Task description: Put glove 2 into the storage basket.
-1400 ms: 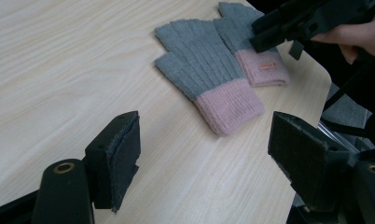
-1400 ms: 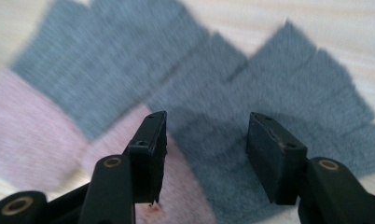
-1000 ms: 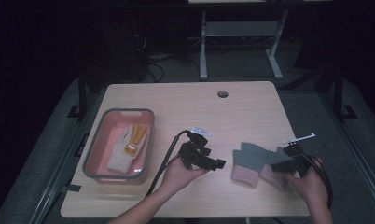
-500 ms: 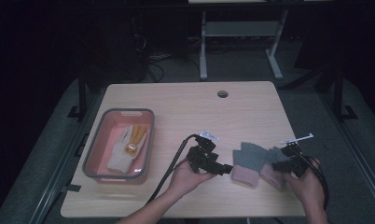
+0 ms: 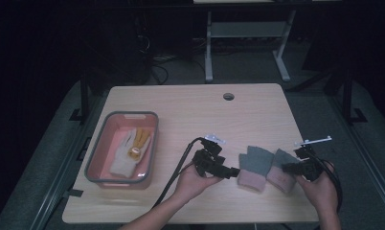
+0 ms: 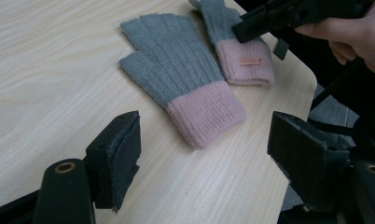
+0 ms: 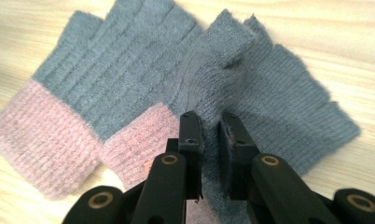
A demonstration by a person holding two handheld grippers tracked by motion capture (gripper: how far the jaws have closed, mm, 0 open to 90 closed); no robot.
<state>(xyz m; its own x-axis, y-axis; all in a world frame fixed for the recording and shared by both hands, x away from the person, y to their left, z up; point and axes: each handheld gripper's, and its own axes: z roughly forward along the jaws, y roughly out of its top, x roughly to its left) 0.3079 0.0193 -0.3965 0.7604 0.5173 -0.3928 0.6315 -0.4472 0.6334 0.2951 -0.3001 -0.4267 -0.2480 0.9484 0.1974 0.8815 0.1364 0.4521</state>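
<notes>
On the bench [image 5: 190, 103] two grey-pink gloves lie side by side near my edge. My right gripper [image 7: 210, 126] has just closed its fingers on the right glove [image 7: 269, 93]. My left gripper [image 6: 202, 144] fingers stand apart beside the left glove [image 6: 176, 74].

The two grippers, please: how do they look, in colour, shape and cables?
Both the left gripper and the right gripper are black, each with two blocky jaws and brass-coloured rivets. Each carries a grey three-cornered plate on top and trails a black cable. The forearms are bare, without sleeves.
</notes>
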